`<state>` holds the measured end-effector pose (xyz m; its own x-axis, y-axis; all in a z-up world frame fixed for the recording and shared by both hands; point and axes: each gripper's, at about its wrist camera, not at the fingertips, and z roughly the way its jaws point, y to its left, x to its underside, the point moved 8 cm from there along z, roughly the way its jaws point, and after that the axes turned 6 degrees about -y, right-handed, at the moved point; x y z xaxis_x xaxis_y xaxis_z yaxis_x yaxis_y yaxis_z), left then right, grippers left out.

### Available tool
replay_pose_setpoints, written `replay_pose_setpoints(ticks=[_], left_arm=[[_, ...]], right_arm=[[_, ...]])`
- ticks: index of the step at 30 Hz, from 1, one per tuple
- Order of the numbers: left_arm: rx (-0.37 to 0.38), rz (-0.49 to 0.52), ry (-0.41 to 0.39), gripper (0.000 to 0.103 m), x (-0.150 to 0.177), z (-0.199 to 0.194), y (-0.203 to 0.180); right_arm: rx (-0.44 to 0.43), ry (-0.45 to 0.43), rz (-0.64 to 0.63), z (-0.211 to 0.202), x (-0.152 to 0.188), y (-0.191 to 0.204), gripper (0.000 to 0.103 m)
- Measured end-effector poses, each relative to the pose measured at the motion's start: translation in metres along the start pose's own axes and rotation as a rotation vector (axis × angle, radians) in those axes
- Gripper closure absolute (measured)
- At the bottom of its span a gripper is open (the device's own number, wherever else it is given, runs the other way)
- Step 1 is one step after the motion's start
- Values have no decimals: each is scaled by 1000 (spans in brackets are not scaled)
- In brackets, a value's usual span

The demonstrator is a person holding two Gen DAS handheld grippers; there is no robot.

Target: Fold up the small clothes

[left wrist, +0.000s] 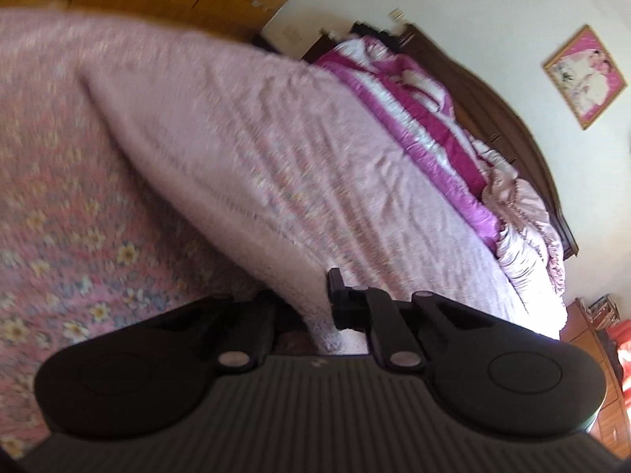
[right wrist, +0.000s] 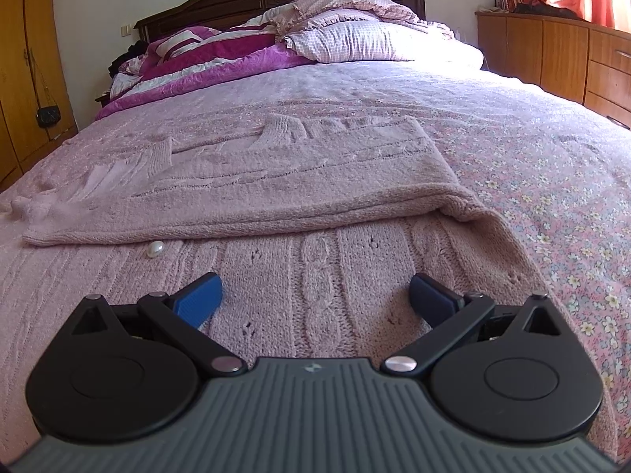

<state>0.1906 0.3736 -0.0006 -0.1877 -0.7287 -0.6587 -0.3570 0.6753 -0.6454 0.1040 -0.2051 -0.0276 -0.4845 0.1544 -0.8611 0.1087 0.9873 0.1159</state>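
Sweater (right wrist: 276,181): pink wool knit, cabled, fuzzy. Bedspread (right wrist: 552,181): thin flowered cloth. Headboard (right wrist: 221,4): dark polished wood. Button (right wrist: 155,249): glossy, pearly. Quilt (right wrist: 236,63): shiny satin.

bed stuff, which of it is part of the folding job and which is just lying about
Job: pink knit sweater, left gripper shut on its fabric, right gripper open above it.
Lying about: pillow, magenta quilt, small black bag, framed picture.

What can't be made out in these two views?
- Left wrist view: the left gripper is shut on the pink knitted sweater; the cloth hides the contact, and motion blurs the left half.
- Right wrist view: the sweater's near hem is cut off behind the open right gripper.
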Motion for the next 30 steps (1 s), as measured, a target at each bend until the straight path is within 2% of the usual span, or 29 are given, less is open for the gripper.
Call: replay_pose_setpoints(ticks=[6, 12, 16, 24, 30], left_arm=[[72, 142, -67, 95, -5, -33, -45], [156, 214, -104, 95, -1, -59, -91], [183, 288, -114, 95, 10, -68, -125], [290, 348, -78, 95, 53, -69, -183], [337, 367, -9, 95, 92, -63, -211]], right_arm=[[-1, 4, 37, -5, -4, -3, 0], [-13, 9, 101, -10, -11, -11, 0], [-14, 7, 135, -15, -12, -19, 0], [-15, 0, 167, -26, -14, -27, 0], [-36, -16, 168, -33, -19, -25, 0]])
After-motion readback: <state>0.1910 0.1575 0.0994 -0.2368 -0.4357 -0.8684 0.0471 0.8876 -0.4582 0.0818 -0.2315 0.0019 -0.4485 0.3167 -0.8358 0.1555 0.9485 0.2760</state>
